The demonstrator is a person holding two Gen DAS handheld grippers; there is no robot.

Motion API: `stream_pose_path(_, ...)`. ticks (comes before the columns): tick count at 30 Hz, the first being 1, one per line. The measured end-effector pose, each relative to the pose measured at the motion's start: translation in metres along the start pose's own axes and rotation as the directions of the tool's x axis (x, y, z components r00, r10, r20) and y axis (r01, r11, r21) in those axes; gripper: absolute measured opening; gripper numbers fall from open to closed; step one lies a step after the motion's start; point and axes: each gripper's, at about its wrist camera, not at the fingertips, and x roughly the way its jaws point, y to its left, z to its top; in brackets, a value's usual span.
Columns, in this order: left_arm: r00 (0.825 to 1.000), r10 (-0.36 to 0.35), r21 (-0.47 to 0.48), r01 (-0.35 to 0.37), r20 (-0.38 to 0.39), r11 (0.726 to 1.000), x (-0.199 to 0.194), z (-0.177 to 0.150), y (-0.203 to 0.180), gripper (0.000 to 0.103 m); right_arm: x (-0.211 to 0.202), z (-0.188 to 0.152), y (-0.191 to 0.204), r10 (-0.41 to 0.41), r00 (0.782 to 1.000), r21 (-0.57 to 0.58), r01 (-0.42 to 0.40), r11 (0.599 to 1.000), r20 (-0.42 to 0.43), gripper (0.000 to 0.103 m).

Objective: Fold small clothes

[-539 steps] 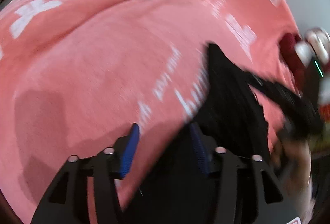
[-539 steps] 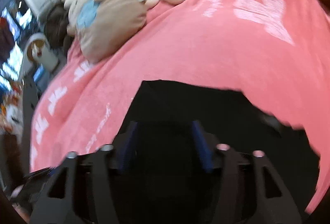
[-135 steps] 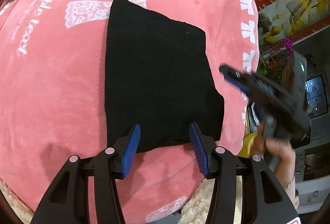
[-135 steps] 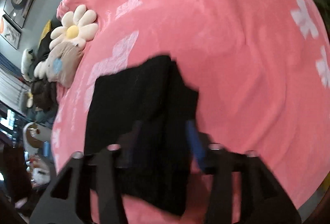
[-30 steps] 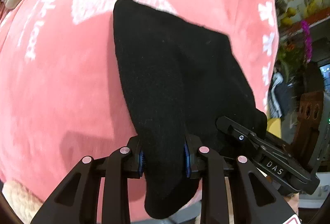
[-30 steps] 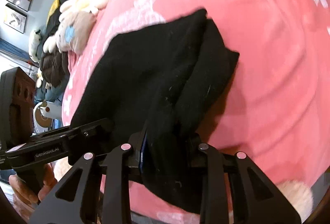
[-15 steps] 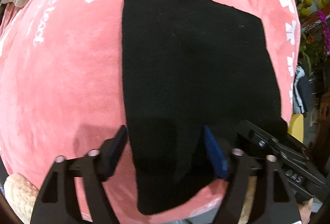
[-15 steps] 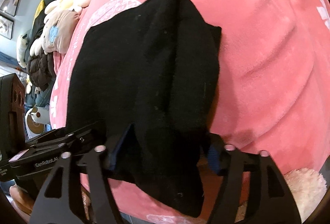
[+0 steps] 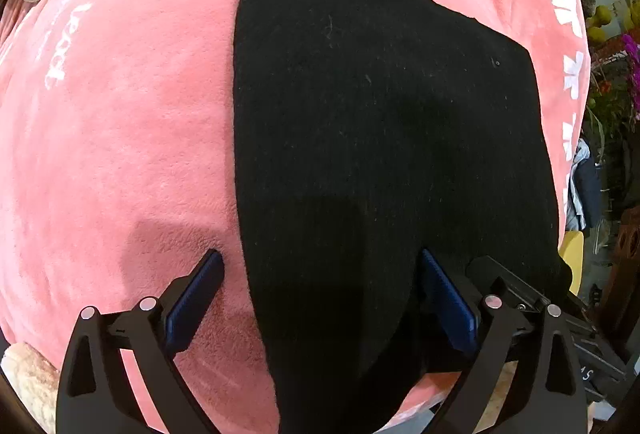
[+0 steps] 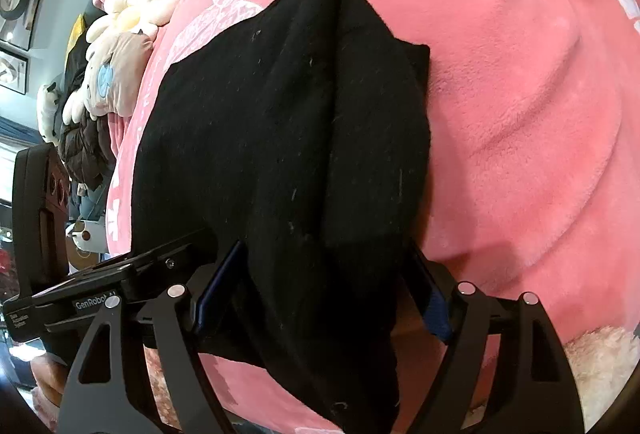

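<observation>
A black garment [image 9: 380, 134] lies folded on the pink blanket [image 9: 120, 134], with its near end hanging over the blanket's front edge. My left gripper [image 9: 320, 298] straddles the garment's near left edge, its jaws opening wide. The left pad [image 9: 196, 294] stands over the blanket clear of the cloth, and the right pad [image 9: 448, 306] stands over the cloth. In the right wrist view the garment [image 10: 280, 138] shows a raised fold down its right side. My right gripper [image 10: 324, 294] has this end between its opening jaws, without pressing on it. The two grippers sit side by side.
A daisy-shaped cushion [image 10: 132, 6], a beige plush [image 10: 116, 74] and a dark jacket [image 10: 84, 150] sit at the blanket's far left. A cream fluffy rug [image 10: 600, 366] shows below the front edge. Plants and furniture [image 9: 616, 94] stand beyond the right edge.
Both grippers were shut on the garment's near end a second ago and have opened and let it go. The lifted cloth has dropped flat onto the blanket, and both grippers have sunk a little.
</observation>
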Motion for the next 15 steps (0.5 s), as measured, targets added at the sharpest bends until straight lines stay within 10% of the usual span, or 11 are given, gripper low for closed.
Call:
stream_pose_path(4,1.000,-0.011,0.005,0.011,-0.017,1.000,-0.001,0.000,-0.002,0.091,-0.003,0.000,0.001,0.001,1.000,-0.009,-0.001,1.000,0.000,0.057)
stream_pose_path(7,0.998,-0.057,0.024,0.058,-0.032,0.998,-0.005,0.004,-0.005,0.063,-0.006,-0.002,0.009,0.014,1.000,-0.018,-0.014,1.000,-0.005,0.037)
stream_pose_path(15,0.998,-0.057,0.050,0.057,0.002,0.997,-0.037,-0.006,-0.015,0.034,-0.037,-0.008,0.036,-0.017,0.999,-0.054,0.020,0.998,0.048,0.026)
